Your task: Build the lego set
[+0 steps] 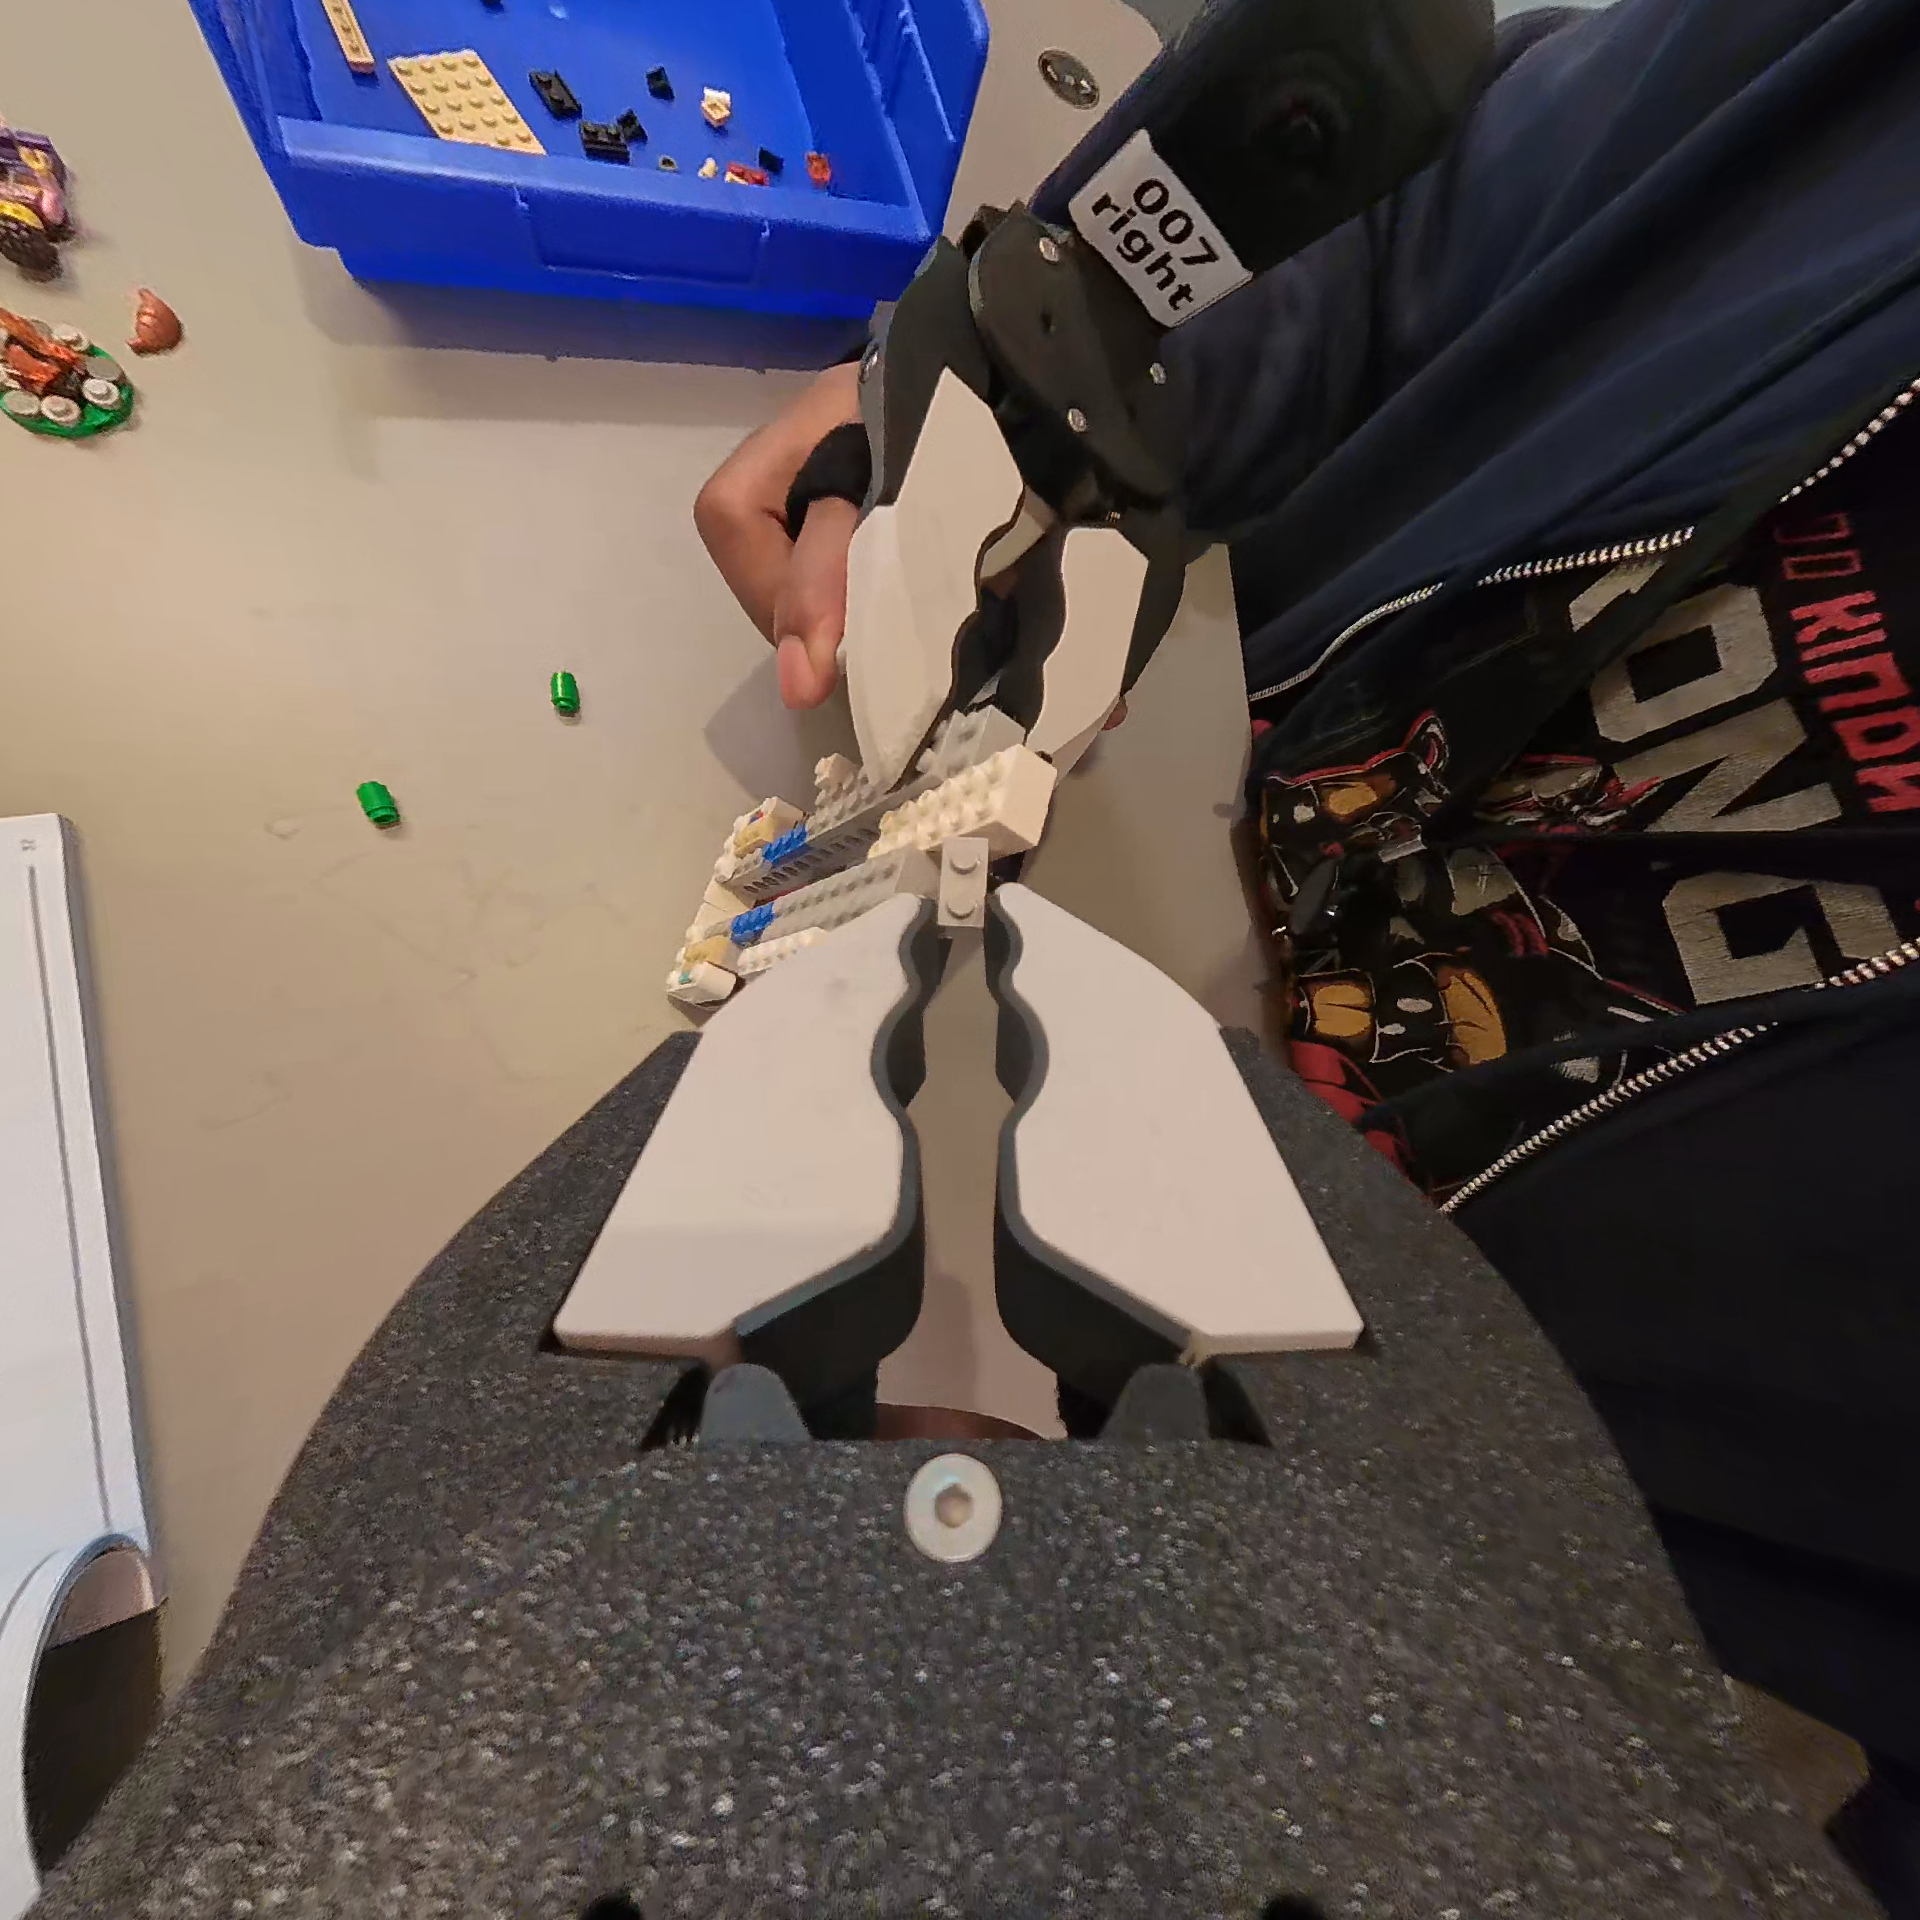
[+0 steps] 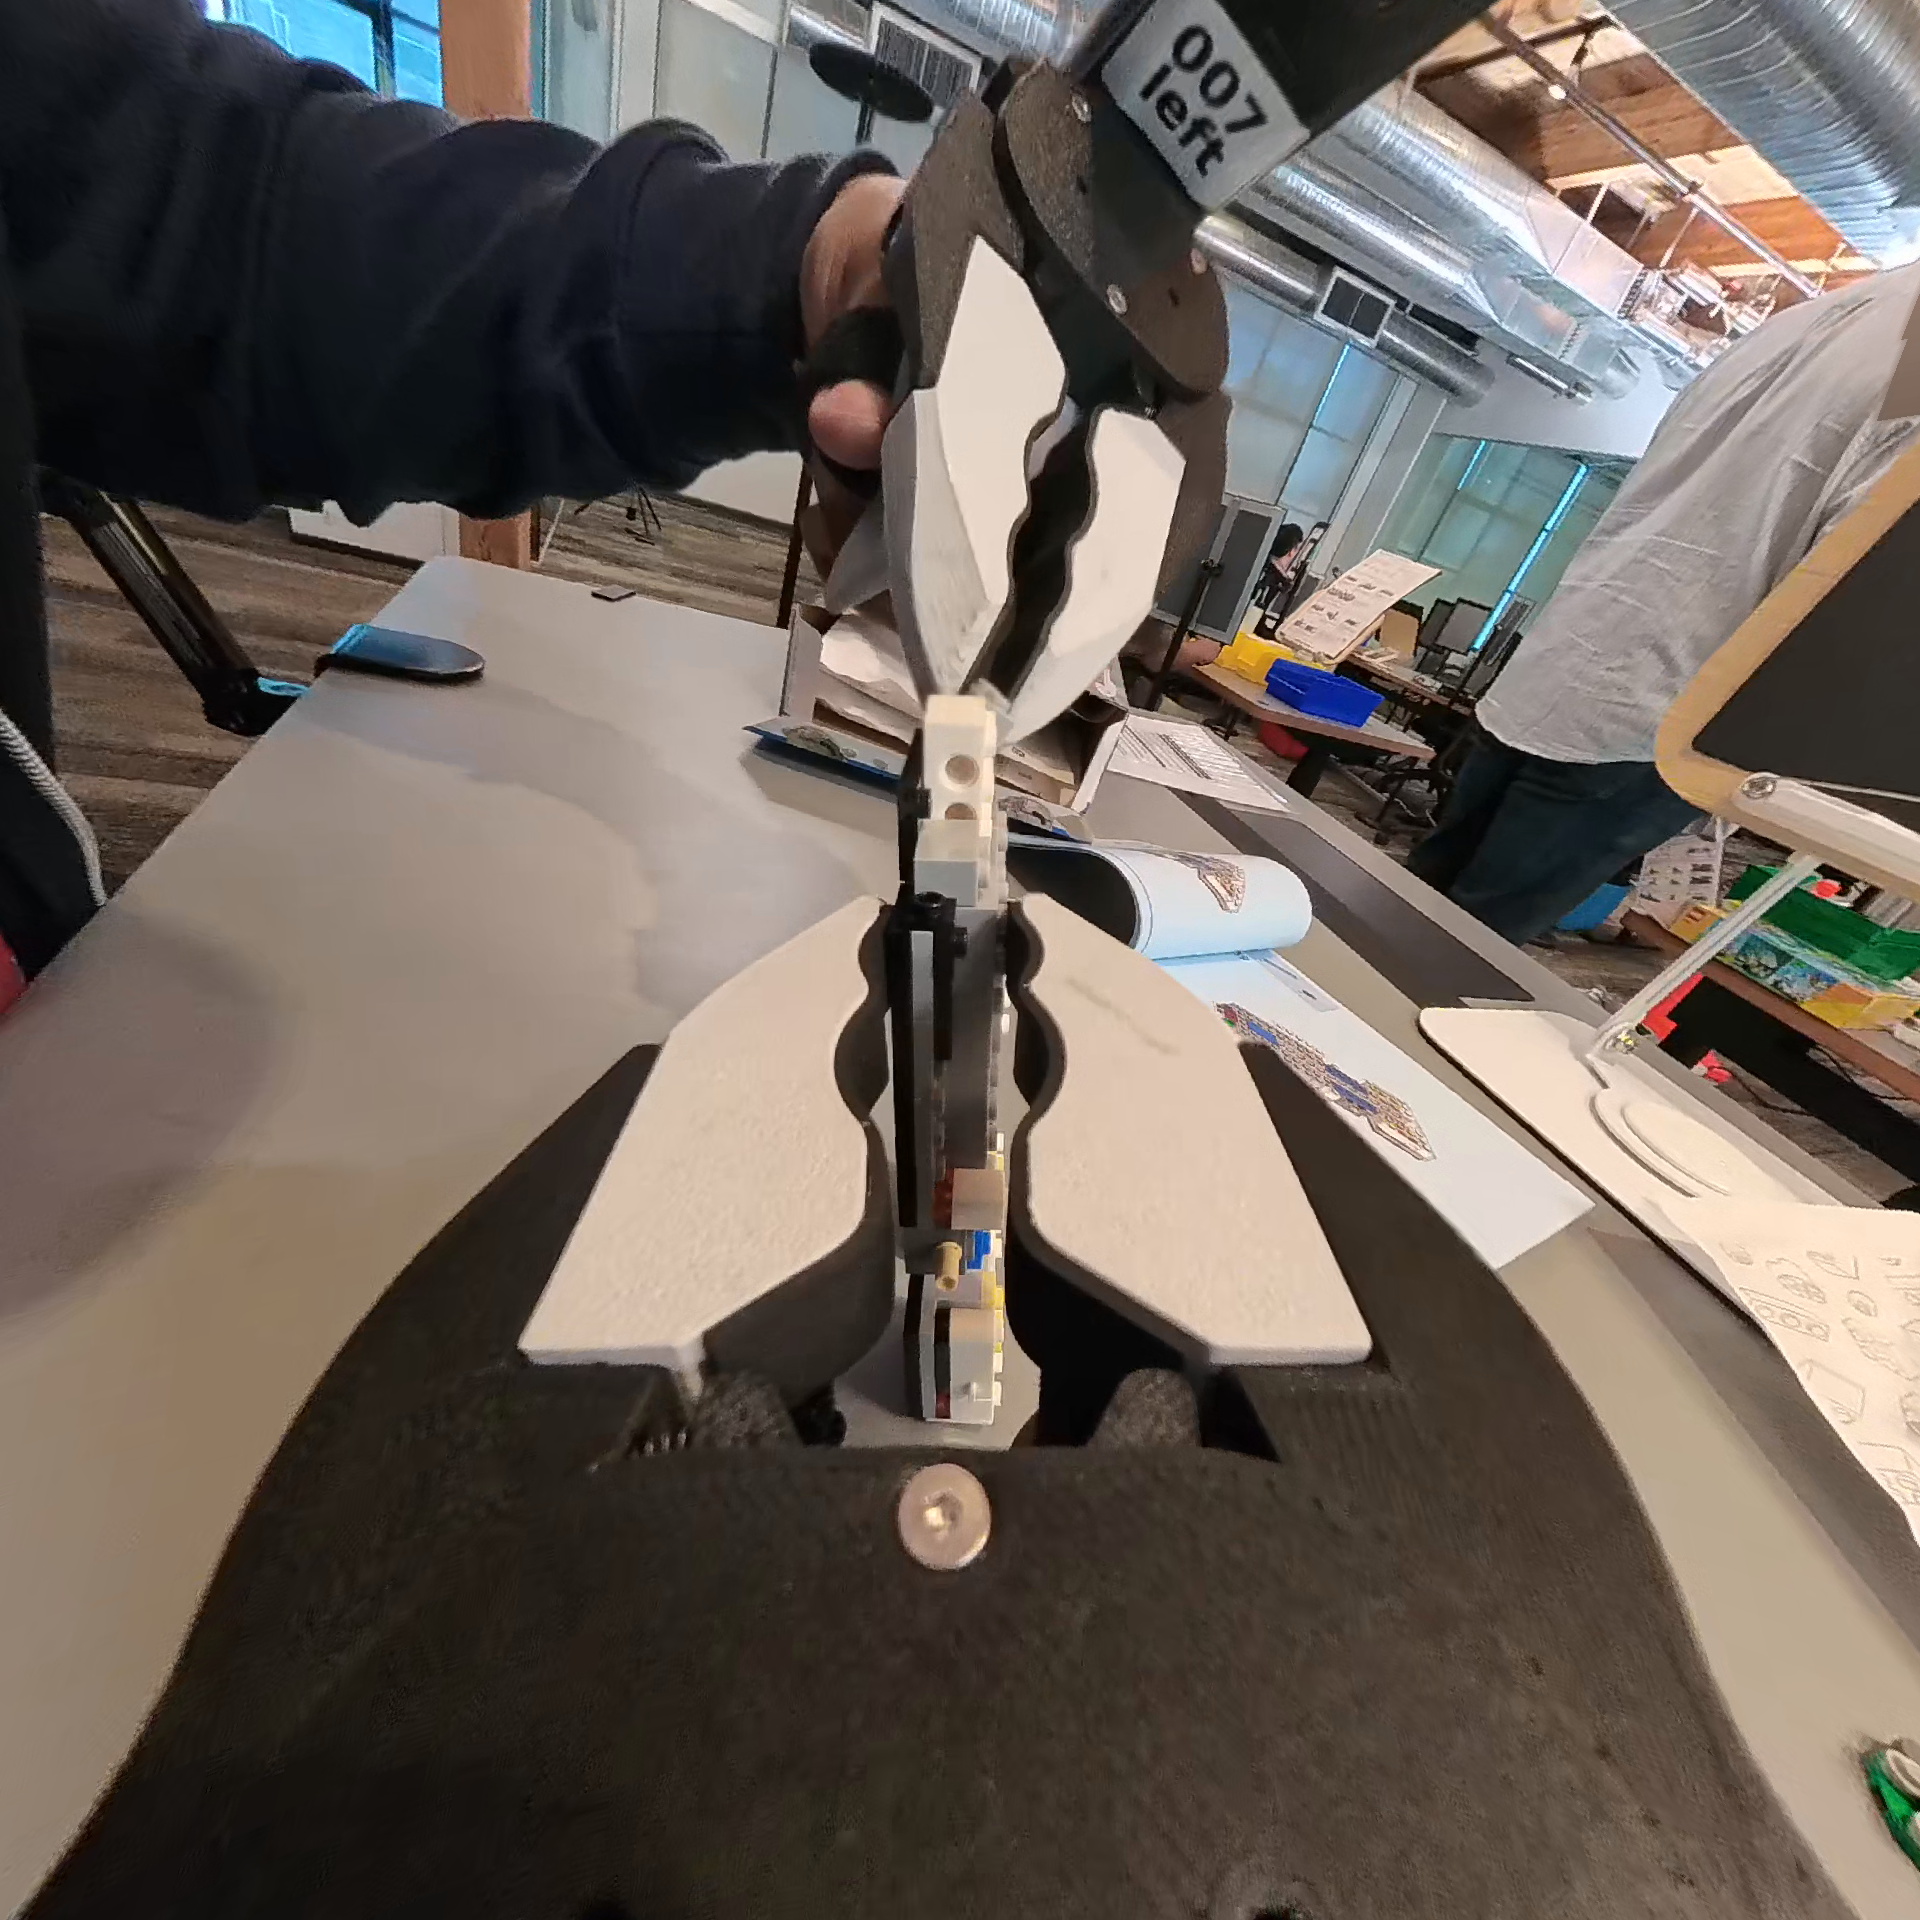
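Observation:
My left gripper (image 1: 961, 909) is shut on a small grey two-stud plate (image 1: 961, 881), pinched at its lower end. The plate stands against the near end of a white, grey and blue brick model (image 1: 831, 862). My right gripper (image 1: 977, 743) comes in from above and is shut on that model's far part, holding it tilted over the table (image 1: 416, 540). In the right wrist view my right gripper (image 2: 948, 920) clamps the model (image 2: 951, 1091) edge-on between its pads. The left gripper (image 2: 985, 698) meets the model's top white brick (image 2: 958, 769) from above.
A blue bin (image 1: 852, 239) with loose pieces stands at the far side. Two green round pieces (image 1: 564, 691) (image 1: 378, 803) and small builds (image 1: 62, 374) lie on the left. An open booklet (image 2: 1226, 894), a lamp base (image 2: 1558, 1070) and paper (image 2: 1849, 1330) lie right. A person (image 2: 1662, 520) stands beyond. The left gripper's tips are roughly 4 centimeters from the right gripper's.

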A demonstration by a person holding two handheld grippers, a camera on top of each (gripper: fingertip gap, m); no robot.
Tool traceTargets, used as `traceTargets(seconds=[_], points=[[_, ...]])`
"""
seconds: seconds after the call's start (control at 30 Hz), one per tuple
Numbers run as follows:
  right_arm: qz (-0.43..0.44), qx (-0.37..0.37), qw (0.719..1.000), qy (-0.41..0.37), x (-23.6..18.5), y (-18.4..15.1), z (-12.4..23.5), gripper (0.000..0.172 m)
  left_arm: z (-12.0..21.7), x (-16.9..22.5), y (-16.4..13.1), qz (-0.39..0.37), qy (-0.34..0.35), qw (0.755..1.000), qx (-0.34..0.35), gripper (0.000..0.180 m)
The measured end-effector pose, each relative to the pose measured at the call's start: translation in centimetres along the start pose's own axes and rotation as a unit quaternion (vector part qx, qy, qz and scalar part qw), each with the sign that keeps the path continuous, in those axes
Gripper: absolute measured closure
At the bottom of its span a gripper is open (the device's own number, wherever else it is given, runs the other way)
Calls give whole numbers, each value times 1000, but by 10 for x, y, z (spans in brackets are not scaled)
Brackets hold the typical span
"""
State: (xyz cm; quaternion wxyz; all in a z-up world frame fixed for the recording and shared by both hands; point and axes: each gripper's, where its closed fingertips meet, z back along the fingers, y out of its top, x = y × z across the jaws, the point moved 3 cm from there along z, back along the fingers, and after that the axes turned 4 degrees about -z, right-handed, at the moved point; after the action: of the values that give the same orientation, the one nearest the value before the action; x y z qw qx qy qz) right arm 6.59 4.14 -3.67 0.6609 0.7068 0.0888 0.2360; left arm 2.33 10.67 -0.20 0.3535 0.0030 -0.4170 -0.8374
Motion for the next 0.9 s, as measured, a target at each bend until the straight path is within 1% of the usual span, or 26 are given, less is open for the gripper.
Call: traceTargets(seconds=[0.4,0.57,0.9], points=[[13,8,1000,19,-3,0,2,152,-9,-5,-2,-5,-32,999,-43,172],[21,9,1000,19,-4,0,2,152,-9,-3,-3,-10,-42,998,-43,172],[26,11,999,21,-6,2,0,152,-10,1,-6,-27,-29,997,-63,172]])
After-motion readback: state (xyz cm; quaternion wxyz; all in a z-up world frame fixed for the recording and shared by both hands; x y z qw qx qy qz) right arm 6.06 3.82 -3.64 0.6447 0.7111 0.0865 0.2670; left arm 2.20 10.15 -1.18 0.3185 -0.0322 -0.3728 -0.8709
